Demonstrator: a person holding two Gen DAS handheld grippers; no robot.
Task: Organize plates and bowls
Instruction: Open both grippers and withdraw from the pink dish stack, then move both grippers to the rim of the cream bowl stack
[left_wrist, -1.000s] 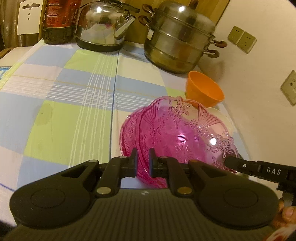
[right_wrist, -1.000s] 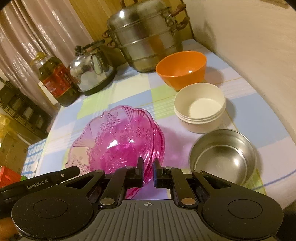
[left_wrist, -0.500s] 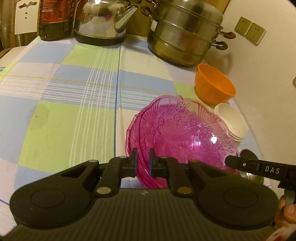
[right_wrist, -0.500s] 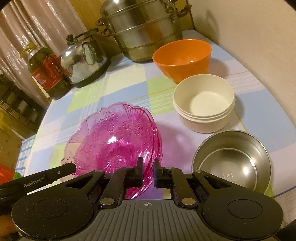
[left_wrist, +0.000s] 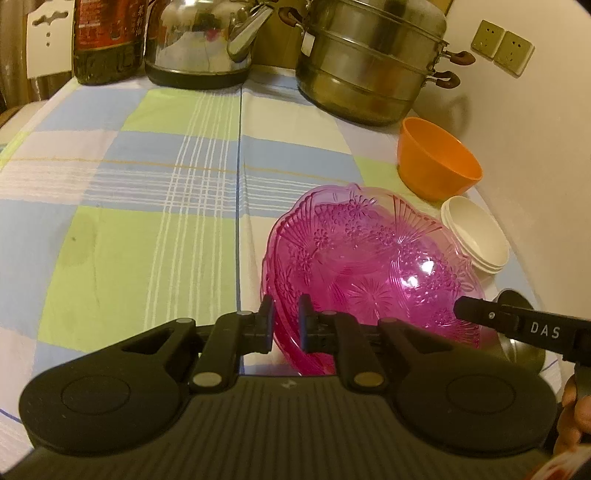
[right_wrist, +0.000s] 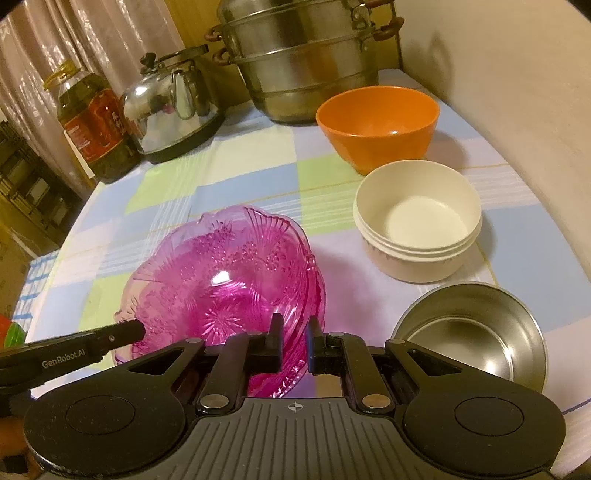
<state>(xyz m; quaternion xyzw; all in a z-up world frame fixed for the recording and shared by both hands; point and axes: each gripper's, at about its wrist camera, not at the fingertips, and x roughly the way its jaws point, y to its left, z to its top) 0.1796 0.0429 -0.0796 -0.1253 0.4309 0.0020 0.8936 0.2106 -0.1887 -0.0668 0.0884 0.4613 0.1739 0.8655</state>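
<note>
Left wrist view shows the left gripper (left_wrist: 285, 318) with its jaws closed on the near left rim of the pink glass bowls (left_wrist: 369, 266), which look like two or more nested together, though the overlapping rims make the count hard to tell. From the right wrist view, the right gripper (right_wrist: 295, 338) has its jaws clamped on the opposite rim of the same stack, so the bowls sit between both grippers above the checked surface (right_wrist: 258, 177). Just beside them on the right stand the stacked white bowls (right_wrist: 417, 229), the orange bowl (right_wrist: 376, 125) and a steel bowl (right_wrist: 472, 328). A steamer pot (right_wrist: 303, 62), kettle (right_wrist: 173, 107) and oil bottle (right_wrist: 92, 125) stand at the back.
</note>
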